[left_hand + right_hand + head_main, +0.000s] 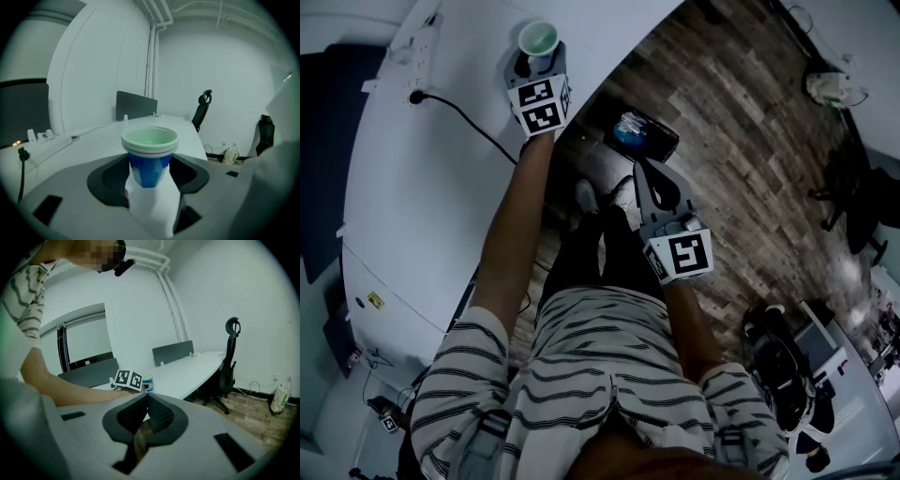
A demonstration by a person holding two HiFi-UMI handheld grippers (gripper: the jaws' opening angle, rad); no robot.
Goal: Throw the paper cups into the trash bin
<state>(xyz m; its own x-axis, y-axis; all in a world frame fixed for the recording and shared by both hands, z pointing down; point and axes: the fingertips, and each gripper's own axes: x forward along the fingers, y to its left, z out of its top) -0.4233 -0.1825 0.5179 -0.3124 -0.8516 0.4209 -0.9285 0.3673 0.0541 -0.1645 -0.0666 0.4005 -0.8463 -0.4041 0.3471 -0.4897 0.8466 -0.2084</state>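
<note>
Closest in, the person's striped shirt (581, 375) fills the bottom of the head view, and both bare arms reach out from it. The right gripper (649, 183) hangs over the brown wooden floor (750, 141). Its two black claws are pressed together at the tips with nothing between them. Just past it on the floor sits a dark trash bin (649, 136) with something blue inside. The left gripper (538, 62) reaches further, over the big white curved table (412, 206). Between its claws stands a small stack of paper cups (149, 168), blue outside with white rims and pale green inside, upright on the table. The black pads (110, 176) touch the blue sides, one on each side, so this claw grips the cups. Further along the table lie a white power strip (417, 45) and a black cable (469, 117). Far back stand a dark grey divider board (136, 105) and a black office chair (202, 110).
</note>
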